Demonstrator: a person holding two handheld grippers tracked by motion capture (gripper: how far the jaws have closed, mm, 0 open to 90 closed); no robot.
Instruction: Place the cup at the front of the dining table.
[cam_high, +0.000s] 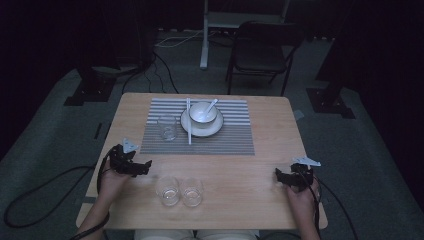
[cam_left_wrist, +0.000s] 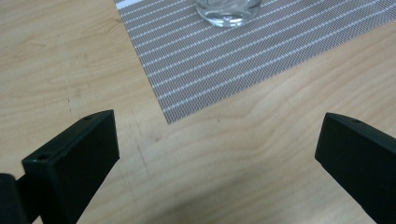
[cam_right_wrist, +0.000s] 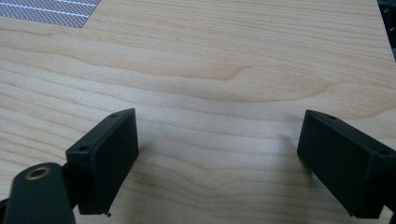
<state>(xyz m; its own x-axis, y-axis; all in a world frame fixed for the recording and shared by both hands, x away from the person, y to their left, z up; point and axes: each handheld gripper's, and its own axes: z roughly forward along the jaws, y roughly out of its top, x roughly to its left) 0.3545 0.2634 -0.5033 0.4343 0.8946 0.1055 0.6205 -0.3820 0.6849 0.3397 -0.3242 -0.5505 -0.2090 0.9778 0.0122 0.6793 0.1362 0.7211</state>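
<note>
Below, two glasses (cam_high: 179, 191) between wide-jawed left gripper (cam_high: 131, 165) and right gripper (cam_high: 295, 177)

Dim high view with dark surroundings; gripper views brighter, sharp.

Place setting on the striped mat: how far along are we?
Laid so far: striped mat with plate, bowl, spoon, chopsticks, one glass. In hand: nothing; left gripper and right gripper are open. Likely left: two glasses off the mat.

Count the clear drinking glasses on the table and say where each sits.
3. One glass stands on the striped placemat, left of the plate. Two glasses stand side by side on bare wood near the front edge.
</note>
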